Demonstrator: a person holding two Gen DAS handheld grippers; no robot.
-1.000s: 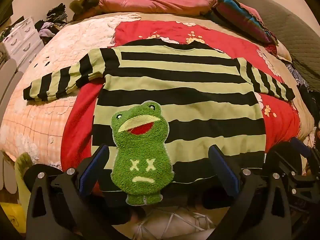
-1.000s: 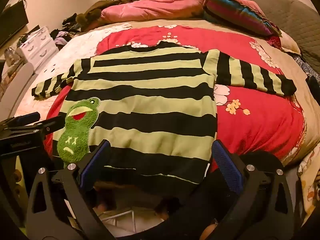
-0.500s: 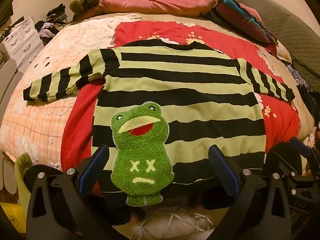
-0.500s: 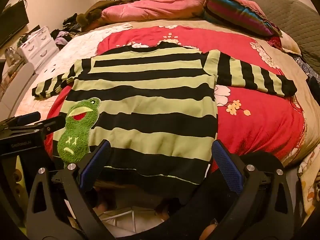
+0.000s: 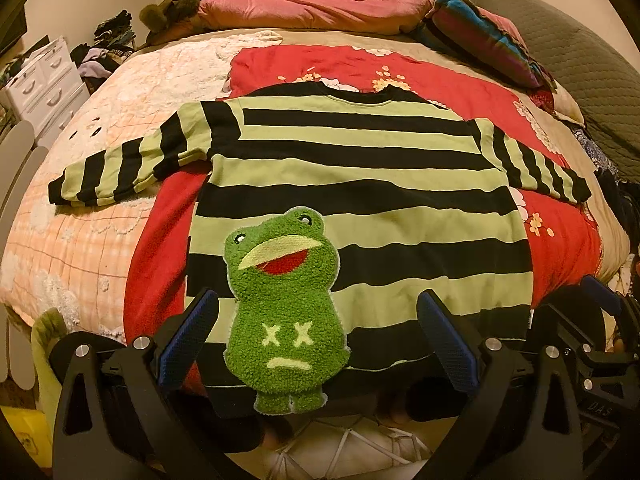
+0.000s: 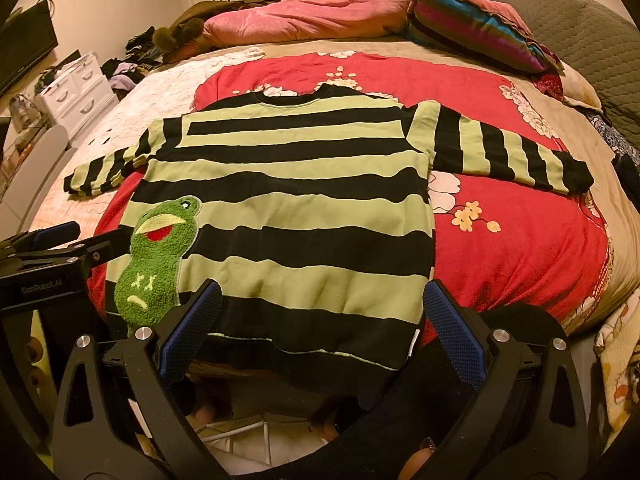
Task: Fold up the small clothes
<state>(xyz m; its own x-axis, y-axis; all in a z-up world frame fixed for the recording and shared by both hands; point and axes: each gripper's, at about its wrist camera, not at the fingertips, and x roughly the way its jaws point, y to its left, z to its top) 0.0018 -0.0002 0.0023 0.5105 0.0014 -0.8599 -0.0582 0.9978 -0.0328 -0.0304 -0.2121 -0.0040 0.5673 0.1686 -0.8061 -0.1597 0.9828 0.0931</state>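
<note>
A small green-and-black striped sweater (image 5: 360, 184) (image 6: 288, 184) lies flat on the bed, both sleeves spread sideways. A fuzzy green frog patch (image 5: 286, 304) (image 6: 156, 256) is sewn near its hem on the left. My left gripper (image 5: 318, 338) is open, hovering at the hem with the frog patch between its blue pads, touching nothing. My right gripper (image 6: 324, 328) is open too, just above the hem's right half. The left gripper's body also shows at the left edge of the right wrist view.
The sweater rests on a red flowered blanket (image 6: 520, 232) over a pale quilt (image 5: 80, 220). Pink bedding (image 5: 320, 12), a striped pillow (image 6: 472, 28) and a grey pillow (image 6: 580, 32) sit at the bed's far end. White drawers (image 6: 76, 92) stand at left.
</note>
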